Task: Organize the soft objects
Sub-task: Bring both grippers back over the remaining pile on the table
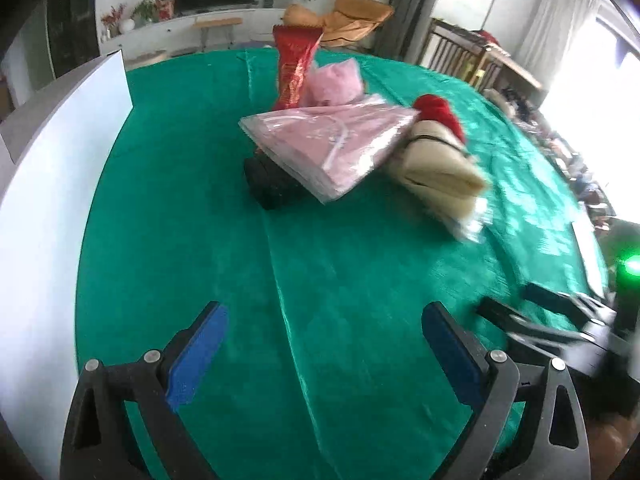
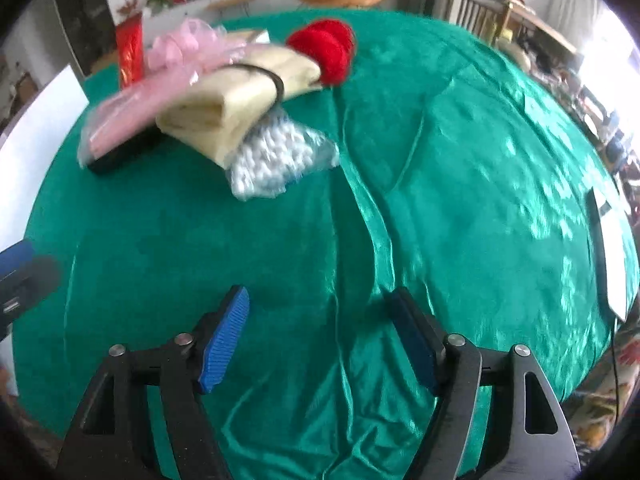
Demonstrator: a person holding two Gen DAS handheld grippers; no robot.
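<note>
A pile of soft things lies on the far part of the green tablecloth (image 1: 320, 280). It holds a pink packet in clear plastic (image 1: 324, 144), a black bundle (image 1: 272, 184) under it, a cream folded cloth with a black band (image 1: 436, 164), a red fuzzy ball (image 1: 438, 114), a pink fluffy item (image 1: 334, 84) and an upright red and gold packet (image 1: 294, 64). The right wrist view also shows the cream cloth (image 2: 236, 96), the red ball (image 2: 324, 46) and a clear bag of white bits (image 2: 276, 160). My left gripper (image 1: 324, 348) is open and empty, well short of the pile. My right gripper (image 2: 320, 332) is open and empty.
A white board (image 1: 60, 184) stands along the table's left edge. The right gripper's body (image 1: 568, 320) shows at the right of the left wrist view. A white flat item (image 2: 612, 248) lies at the table's right edge. Chairs and a TV cabinet stand beyond the table.
</note>
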